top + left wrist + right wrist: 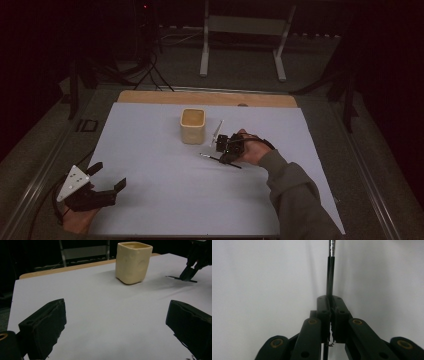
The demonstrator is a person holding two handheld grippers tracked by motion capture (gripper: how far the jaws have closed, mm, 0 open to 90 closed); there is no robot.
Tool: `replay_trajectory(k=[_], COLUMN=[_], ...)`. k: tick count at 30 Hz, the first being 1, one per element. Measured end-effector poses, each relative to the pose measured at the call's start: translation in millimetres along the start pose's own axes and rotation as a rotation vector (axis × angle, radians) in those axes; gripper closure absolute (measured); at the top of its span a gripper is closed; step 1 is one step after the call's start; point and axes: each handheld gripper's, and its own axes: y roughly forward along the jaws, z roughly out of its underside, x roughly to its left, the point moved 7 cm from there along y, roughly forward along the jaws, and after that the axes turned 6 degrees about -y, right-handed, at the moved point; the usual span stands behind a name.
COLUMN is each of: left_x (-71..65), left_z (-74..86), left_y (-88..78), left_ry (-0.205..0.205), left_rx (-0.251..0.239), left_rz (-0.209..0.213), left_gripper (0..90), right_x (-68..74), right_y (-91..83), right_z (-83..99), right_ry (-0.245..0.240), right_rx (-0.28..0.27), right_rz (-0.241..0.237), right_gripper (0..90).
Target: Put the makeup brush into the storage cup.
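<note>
**A:** Nearest thing to us is the left tool (106, 176), parked at the near left corner of the desk (160, 200) with its jaws spread wide and nothing between them. It's well apart from everything else, so we're not counting on it for this bit.

**B:** Yep, the action's on the other side. Going by size: the cream cup (193, 125) stands upright toward the far middle of the desk, mouth open to the top. Then the right tool (226, 150) sits just to the cup's right and a little nearer to us, jaws pressed together on a thin black pen (210, 157).

**A:** In the right gripper view we can see the pen (330, 275) running straight out from between the jaws, with a silvery bit at the far end.

**B:** Right, and from above its long axis lies nearly flat, tip pointing left, just short of the cup's near side. So we'd guess the move hangs on that: cup is up and to the left of the tool, and the pen probably needs tipping upright to drop in. There's also a pale stick (218, 131) lying between cup and tool.
</note>
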Motion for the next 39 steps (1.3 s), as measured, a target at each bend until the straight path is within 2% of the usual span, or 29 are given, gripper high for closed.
replay_trajectory(k=[30,39], left_x=[0.3,0.3], left_z=[0.2,0.1], left_y=[0.0,-0.2], left_ry=[-0.003,-0.003], left_rx=[0.0,0.0], left_rz=[0.001,0.0], left_gripper=[3.9,4.0], right_x=[-9.0,-11.4], right_y=[-22.1,-26.4], right_z=[-8.8,-9.2], right_ry=[0.042,0.043], right_rx=[-0.173,-0.198], right_rz=[0.068,0.087], right_gripper=[86.0,86.0])
